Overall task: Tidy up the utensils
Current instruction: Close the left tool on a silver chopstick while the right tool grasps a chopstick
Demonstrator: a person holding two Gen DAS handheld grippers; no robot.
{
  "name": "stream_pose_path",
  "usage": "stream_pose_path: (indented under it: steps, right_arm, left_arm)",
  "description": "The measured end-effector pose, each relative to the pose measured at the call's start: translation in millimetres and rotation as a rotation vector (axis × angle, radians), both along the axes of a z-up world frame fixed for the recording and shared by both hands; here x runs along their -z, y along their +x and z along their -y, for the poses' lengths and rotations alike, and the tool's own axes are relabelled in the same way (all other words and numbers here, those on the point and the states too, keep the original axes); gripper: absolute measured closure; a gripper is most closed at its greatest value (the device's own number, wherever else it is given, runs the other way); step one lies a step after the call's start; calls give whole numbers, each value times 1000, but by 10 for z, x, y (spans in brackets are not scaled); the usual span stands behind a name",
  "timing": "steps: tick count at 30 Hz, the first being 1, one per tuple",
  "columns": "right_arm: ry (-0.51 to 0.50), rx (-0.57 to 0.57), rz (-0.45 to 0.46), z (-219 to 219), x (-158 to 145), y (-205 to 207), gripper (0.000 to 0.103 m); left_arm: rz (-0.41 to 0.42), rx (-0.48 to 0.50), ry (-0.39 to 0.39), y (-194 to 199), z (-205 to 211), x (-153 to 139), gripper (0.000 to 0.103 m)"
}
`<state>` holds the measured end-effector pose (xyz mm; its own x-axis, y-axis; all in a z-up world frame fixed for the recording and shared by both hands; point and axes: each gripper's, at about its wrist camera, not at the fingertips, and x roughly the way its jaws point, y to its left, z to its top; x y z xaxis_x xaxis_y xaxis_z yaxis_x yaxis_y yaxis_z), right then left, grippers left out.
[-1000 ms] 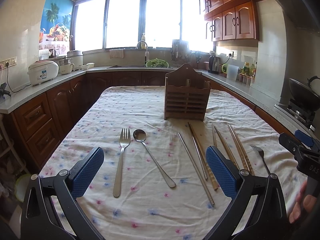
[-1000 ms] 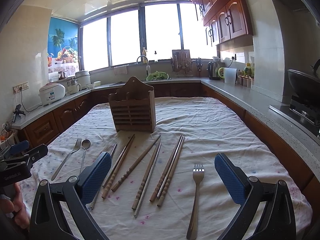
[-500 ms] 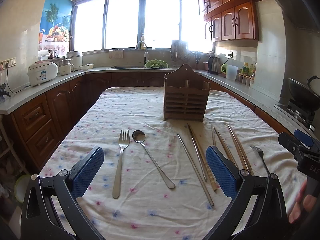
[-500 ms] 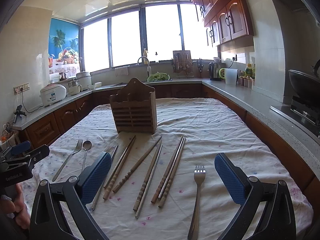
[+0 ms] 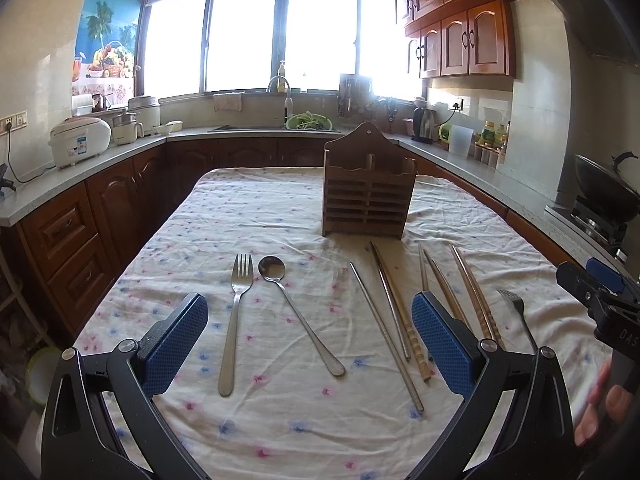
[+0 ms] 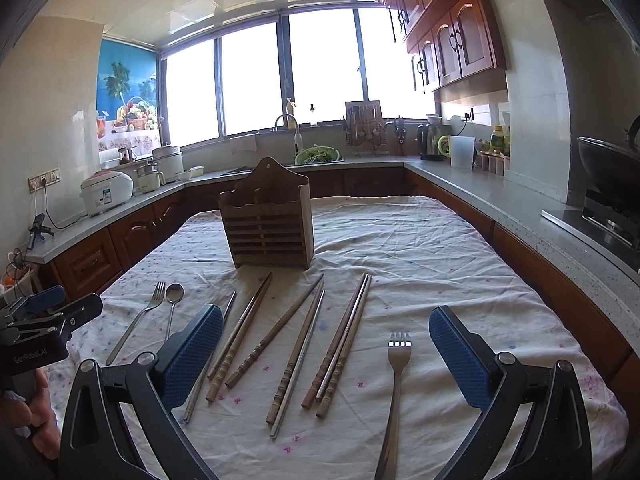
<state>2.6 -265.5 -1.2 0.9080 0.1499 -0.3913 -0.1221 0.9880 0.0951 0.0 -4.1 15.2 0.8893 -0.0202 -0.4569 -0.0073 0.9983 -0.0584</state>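
A wooden utensil holder [image 5: 366, 192] [image 6: 269, 224] stands upright at the middle of the cloth-covered table [image 5: 280, 420]. In front of it lie a fork [image 5: 236, 316] [image 6: 138, 320], a spoon [image 5: 298, 308] [image 6: 172, 308], several wooden and metal chopsticks [image 5: 394, 320] [image 6: 300, 344] and a second fork [image 5: 518, 312] [image 6: 396, 384]. My left gripper [image 5: 310, 344] hovers open over the fork and spoon. My right gripper [image 6: 326, 356] hovers open above the chopsticks and the second fork. Nothing is held.
Kitchen counters [image 6: 520, 216] run around three sides, with a rice cooker [image 5: 78, 140], a sink [image 5: 276, 126], a kettle [image 6: 430, 142] and a wok on a stove [image 6: 608, 172]. A person's hand [image 5: 600, 404] holds the other gripper at the right edge.
Both grippers have drifted slightly; the table items sit a little lower in the right wrist view. Nothing was grasped or moved.
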Motion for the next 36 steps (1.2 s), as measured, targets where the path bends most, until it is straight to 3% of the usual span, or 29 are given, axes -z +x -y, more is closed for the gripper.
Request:
stream_pose_path:
  steps: [12, 14, 17, 22, 28, 29, 31, 36]
  right_arm:
    - [41, 3, -59, 117, 0, 264, 1]
    - [60, -3, -76, 143, -1, 347, 4]
    - [89, -18, -113, 167, 14, 463, 17]
    - [149, -55, -208, 181, 74, 792, 51]
    - [182, -101, -321, 93, 216, 1231, 76]
    - [181, -107, -340, 75, 250, 1304, 78]
    - [181, -112, -379, 48, 323, 1451, 80]
    - [161, -122, -475, -35, 567, 1751, 87]
  left_arm:
    - [-158, 48, -66, 448, -24, 131, 0]
    - [-179, 56, -77, 552, -17, 127, 0]
    - [-197, 71, -81, 659, 3, 137, 3]
    - [-241, 97, -72, 925, 94, 148, 15]
    - [-340, 140, -93, 1276, 143, 313, 33]
    - [-354, 144, -93, 1330, 159, 348, 44]
    - [-393, 164, -100, 1447, 191, 420, 55]
    - [-436, 183, -114, 1668, 248, 531, 61]
